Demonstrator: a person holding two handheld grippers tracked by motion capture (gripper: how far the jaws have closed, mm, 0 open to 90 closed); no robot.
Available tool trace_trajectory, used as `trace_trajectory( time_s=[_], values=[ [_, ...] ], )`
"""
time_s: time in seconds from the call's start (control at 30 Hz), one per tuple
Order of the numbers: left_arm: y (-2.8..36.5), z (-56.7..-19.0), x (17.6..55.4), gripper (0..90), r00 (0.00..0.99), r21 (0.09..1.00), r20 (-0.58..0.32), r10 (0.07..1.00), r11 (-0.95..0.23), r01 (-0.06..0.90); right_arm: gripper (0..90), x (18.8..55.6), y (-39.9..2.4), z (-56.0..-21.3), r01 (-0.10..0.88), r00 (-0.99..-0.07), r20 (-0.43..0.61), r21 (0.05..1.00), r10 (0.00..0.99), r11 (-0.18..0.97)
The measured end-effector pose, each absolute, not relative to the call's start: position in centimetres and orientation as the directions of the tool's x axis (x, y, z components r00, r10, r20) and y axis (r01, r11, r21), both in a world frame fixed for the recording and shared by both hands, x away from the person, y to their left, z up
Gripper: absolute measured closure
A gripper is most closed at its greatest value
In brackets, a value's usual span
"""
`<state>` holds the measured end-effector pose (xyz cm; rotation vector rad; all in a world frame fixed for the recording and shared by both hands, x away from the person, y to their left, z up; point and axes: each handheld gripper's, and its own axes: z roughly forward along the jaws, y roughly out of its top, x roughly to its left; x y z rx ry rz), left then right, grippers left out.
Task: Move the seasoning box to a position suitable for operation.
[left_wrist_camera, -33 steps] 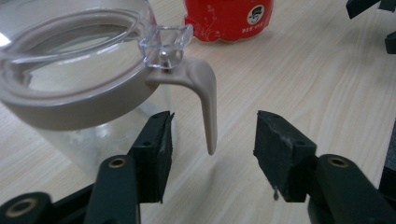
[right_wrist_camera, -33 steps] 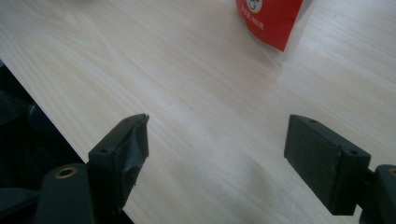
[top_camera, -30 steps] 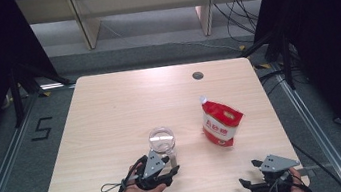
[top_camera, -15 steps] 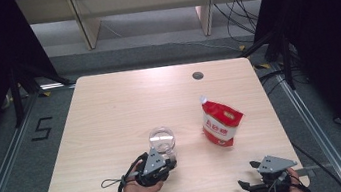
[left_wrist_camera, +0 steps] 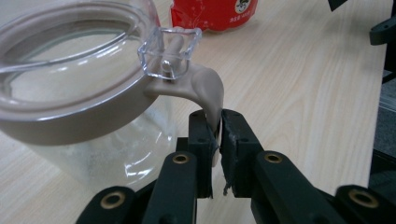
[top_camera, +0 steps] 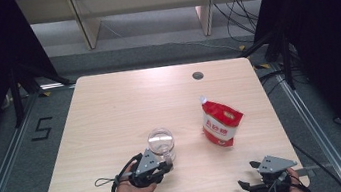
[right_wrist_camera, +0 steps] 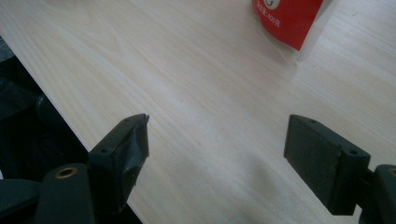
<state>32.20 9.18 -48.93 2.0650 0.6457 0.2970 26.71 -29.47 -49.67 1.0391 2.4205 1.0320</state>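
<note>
Left gripper [left_wrist_camera: 215,140] just closed, jaws pinching beige latch tab [left_wrist_camera: 205,88] of clear jar [top_camera: 161,143], near table's [top_camera: 110,109] front edge. Right gripper [right_wrist_camera: 217,154] spread, idle, short of red pouch [top_camera: 221,121] right of jar. Step: unlatching lid. Next, likely: pull tab outward, steady.

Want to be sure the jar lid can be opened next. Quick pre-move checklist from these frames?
1. Left hand-held gripper has just closed on the beige latch tab of the jar lid, tab between the pads: ok.
2. Jar upright on the table: ok.
3. Lid seated on the jar: ok.
4. Right hand-held gripper open, nothing between its jaws, near the table's front edge: ok.
5. Red bag stands apart from the jar: ok.
6. Whether the latch is already unhooked: cannot tell.
</note>
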Motion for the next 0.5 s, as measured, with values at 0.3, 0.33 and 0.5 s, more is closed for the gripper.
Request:
trace_trajectory(
  time_s=[0.3, 0.33, 0.5],
  values=[
    [10.8, -48.9, 31.7, 79.6, 0.836, 0.830, -0.037, 0.547, -0.449, 0.330, 22.9, 26.8, -29.5, -49.7, 0.484, -0.703, -0.015, 0.722, 0.711, 0.494],
    [11.0, -48.9, 31.6, 79.3, 0.834, 0.833, -0.038, 0.550, -0.444, 0.330, 23.1, 26.8, -29.5, -49.7, 0.480, -0.702, -0.022, 0.724, 0.712, 0.496],
    [12.1, -49.0, 31.4, 80.7, 0.825, 0.830, -0.021, 0.564, -0.451, 0.329, 23.1, 26.8, -29.4, -49.7, 0.482, -0.703, -0.016, 0.724, 0.711, 0.493]
  ],
)
